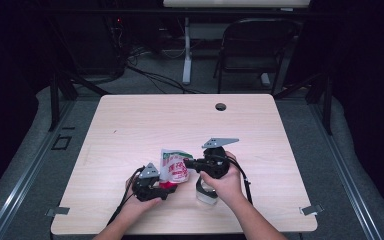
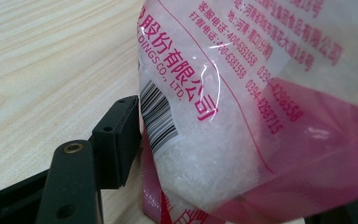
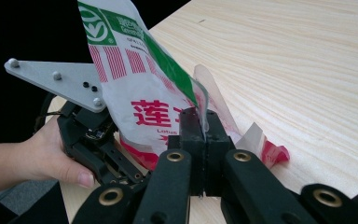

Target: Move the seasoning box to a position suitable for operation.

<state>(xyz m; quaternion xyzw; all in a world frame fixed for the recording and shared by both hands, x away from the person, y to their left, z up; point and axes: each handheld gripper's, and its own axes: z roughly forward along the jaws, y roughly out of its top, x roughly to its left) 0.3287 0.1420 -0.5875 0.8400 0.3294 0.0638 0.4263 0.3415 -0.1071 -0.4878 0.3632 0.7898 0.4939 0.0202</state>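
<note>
The left gripper (image 1: 166, 191), nearest the table's front edge, has its jaws spread, and no pad presses the bag (image 1: 175, 167) between them. The bag stands upright just beyond, long axis vertical. The right gripper (image 3: 200, 122) is clamped on the bag's upper edge, that hand reaching in level from the right over a clear jar (image 1: 206, 196).

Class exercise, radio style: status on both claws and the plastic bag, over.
Right claw shut on bag edge, holding it upright. Left claw open at bag's lower end, one pad beside it. Glass jar under right hand. Table unobstructed.
</note>
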